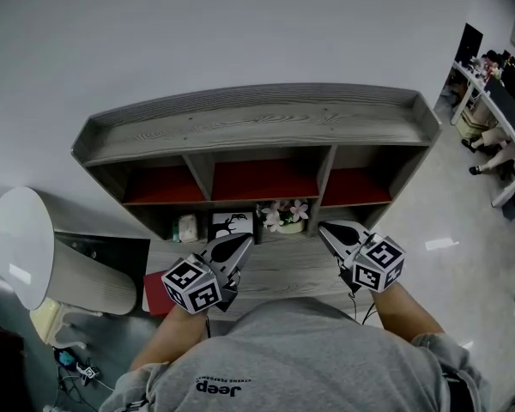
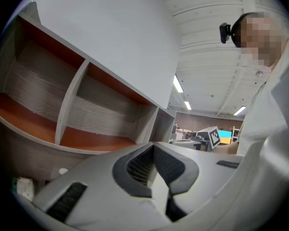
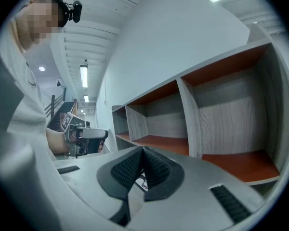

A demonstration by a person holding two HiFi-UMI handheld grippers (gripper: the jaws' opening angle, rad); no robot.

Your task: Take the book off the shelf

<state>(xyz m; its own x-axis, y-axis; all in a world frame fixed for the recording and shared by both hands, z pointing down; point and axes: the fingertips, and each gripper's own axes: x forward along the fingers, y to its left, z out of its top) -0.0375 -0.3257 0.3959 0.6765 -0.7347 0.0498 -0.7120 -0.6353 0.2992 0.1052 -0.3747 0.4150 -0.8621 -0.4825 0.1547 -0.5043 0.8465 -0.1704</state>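
A grey wooden shelf unit (image 1: 257, 123) with red-backed compartments stands against the wall. In its lower row stands a white book (image 1: 232, 224) with a black tree on its cover. My left gripper (image 1: 243, 242) is just in front of it and slightly right, shut and holding nothing. My right gripper (image 1: 328, 229) is level with it to the right, also shut and holding nothing. In the left gripper view the left gripper (image 2: 153, 146) points at the shelf's upper compartments (image 2: 101, 105). In the right gripper view the right gripper (image 3: 143, 150) has its pads together, and a scrap of the book's cover (image 3: 142, 182) shows below them.
A pot of pale flowers (image 1: 283, 215) sits right of the book and a small white-green object (image 1: 187, 227) left of it. A flat red thing (image 1: 157, 292) lies on the desk top (image 1: 283, 269) at the left. A white rounded object (image 1: 21, 247) stands at far left, office desks (image 1: 498, 101) at far right.
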